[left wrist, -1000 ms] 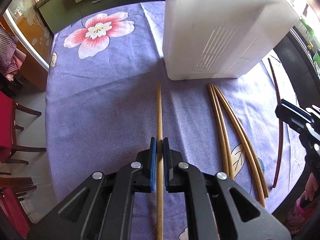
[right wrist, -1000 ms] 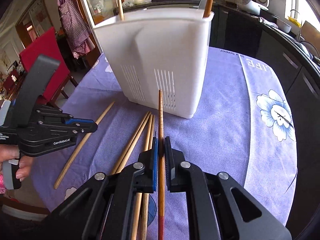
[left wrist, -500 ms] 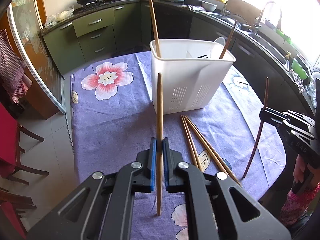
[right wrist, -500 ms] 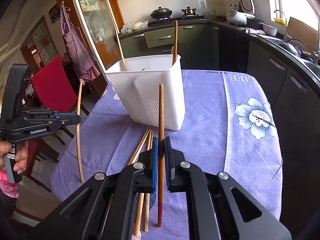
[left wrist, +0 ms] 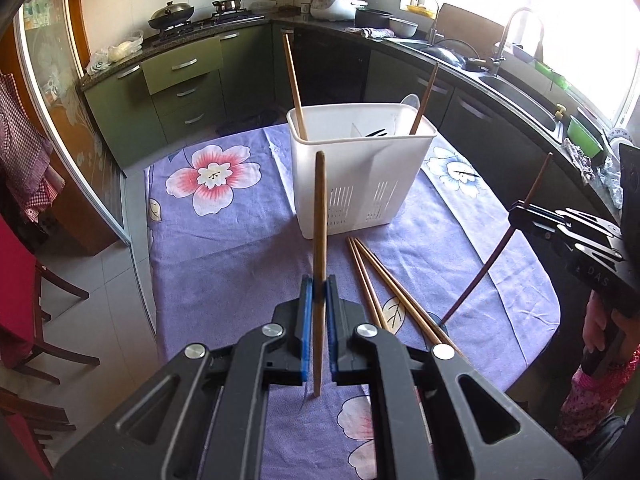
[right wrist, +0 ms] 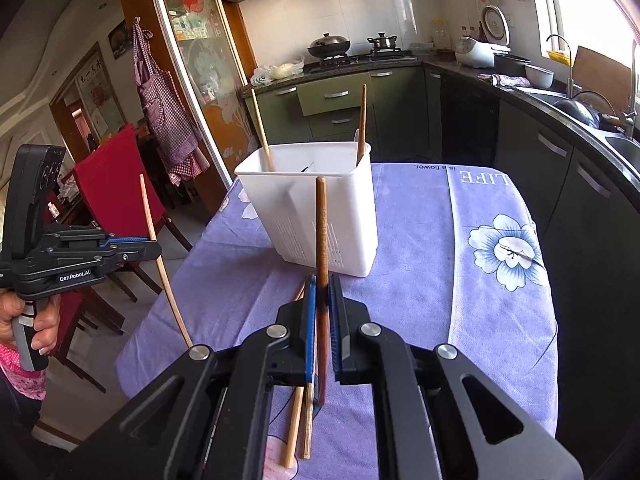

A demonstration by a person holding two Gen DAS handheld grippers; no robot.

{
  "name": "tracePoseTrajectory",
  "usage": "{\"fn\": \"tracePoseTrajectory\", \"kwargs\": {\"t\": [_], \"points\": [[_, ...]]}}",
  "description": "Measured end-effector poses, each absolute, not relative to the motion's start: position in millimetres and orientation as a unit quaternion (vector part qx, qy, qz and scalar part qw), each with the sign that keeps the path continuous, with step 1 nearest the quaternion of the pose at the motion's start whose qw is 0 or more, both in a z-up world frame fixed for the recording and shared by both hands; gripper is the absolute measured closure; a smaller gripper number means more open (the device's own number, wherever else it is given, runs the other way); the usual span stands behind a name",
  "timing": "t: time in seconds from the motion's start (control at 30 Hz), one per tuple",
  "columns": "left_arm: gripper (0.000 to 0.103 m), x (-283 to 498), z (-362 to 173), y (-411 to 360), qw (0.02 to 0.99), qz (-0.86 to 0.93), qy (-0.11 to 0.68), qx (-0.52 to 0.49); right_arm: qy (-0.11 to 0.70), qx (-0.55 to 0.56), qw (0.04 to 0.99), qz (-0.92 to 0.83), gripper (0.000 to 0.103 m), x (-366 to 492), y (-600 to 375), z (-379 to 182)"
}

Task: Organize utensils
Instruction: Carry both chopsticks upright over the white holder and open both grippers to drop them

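**Both grippers loaded, one chopstick each, clear of the bench**

Left gripper (left wrist: 318, 290): fingers closed tight on a pale chopstick (left wrist: 320, 216), gripped around mid-length, stick roughly in line with the fingers, lower tip off the cloth. Right gripper (right wrist: 322, 294): fingers clamped the same way on a darker reddish chopstick (right wrist: 321, 232), also airborne.

Mid-length grip looks deliberate: leaves a free end on each stick to drop into a slot.

White utensil holder (left wrist: 360, 176) stands on the purple-clothed bench (left wrist: 224, 264), ahead of both grippers, not touched. It already has two sticks standing in it, one at each end (left wrist: 294, 84), plus something dark in the middle I can't identify.

Loose chopsticks (left wrist: 380, 280) lie on the cloth just in front of the holder, between the two grippers – three by my count.

My read: carry phase, insertion not yet done. Next needs each stick tipped steeper over the holder's rim. Risk: stick pivoting between the pads.
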State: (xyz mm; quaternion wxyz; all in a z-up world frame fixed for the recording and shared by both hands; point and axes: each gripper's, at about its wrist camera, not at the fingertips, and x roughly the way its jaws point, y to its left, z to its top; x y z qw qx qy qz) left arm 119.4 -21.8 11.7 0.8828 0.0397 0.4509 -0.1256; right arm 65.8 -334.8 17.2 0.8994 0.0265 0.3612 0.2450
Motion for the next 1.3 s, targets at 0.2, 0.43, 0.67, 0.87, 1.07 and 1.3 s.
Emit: {"fn": "tracePoseTrajectory", "kwargs": {"t": [0.2,0.43,0.67,0.87,1.07,1.3], "points": [[0.096,120.1,21.7,-25.5,0.886,-0.132,0.443,0.039,0.349,0.019,0.903,0.252,0.096,68.9,-329.1,33.2],[0.096,125.1,52.0,-31.7,0.894,-0.146,0.421,0.035,0.33,0.007,0.907,0.263,0.096,71.5,-320.2,59.3],[0.096,134.0,116.8,-44.0,0.911,-0.171,0.373,0.036,0.325,0.001,0.908,0.265,0.096,71.0,-317.2,65.5],[0.096,150.9,167.8,-54.1,0.929,-0.167,0.329,0.042,0.333,0.001,0.906,0.262,0.096,73.3,-319.6,60.4],[0.096,182.5,186.8,-61.2,0.937,-0.15,0.313,0.044,0.332,0.002,0.907,0.261,0.096,74.0,-323.0,60.5],[0.096,224.8,156.3,-63.3,0.93,-0.132,0.34,0.042,0.33,0.004,0.907,0.261,0.096,76.1,-326.9,61.8]]}}
